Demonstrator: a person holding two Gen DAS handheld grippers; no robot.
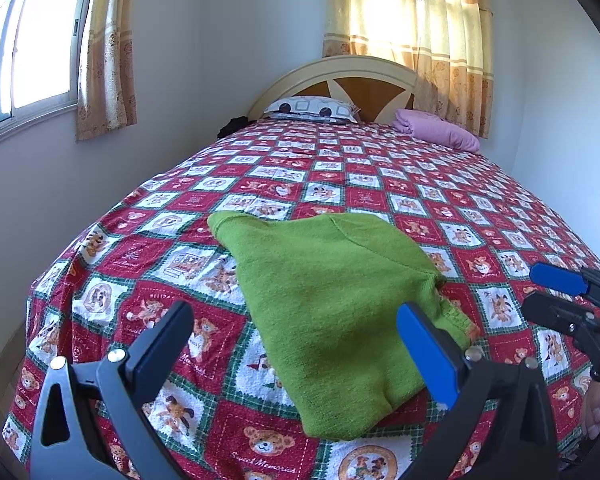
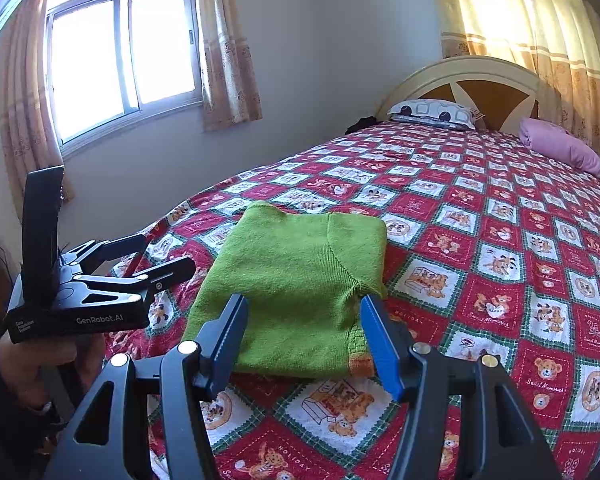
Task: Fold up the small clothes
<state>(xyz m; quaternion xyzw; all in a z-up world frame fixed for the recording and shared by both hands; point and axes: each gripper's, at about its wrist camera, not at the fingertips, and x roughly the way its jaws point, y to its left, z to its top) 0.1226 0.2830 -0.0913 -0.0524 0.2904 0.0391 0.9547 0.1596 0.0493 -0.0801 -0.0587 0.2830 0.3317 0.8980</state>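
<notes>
Sweater (image 1: 332, 312), green and folded, lies on the bedspread (image 1: 380, 184) near the foot of the bed. Left gripper (image 1: 296, 344) hovers over the sweater's near-left side, jaws spread, empty; right gripper (image 2: 304, 340) over its near edge, jaws likewise spread.

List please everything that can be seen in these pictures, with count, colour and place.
sweater: 1, green, folded, on the near part of the bed
bedspread: 1, red and white checks with bears, covering the bed
patterned pillow: 1, white with dark shapes, at the headboard
pink pillow: 1, far right of the bed
headboard: 1, cream and brown
curtains: beige, at both windows
left gripper: open, above the sweater
right gripper: open, above the sweater
</notes>
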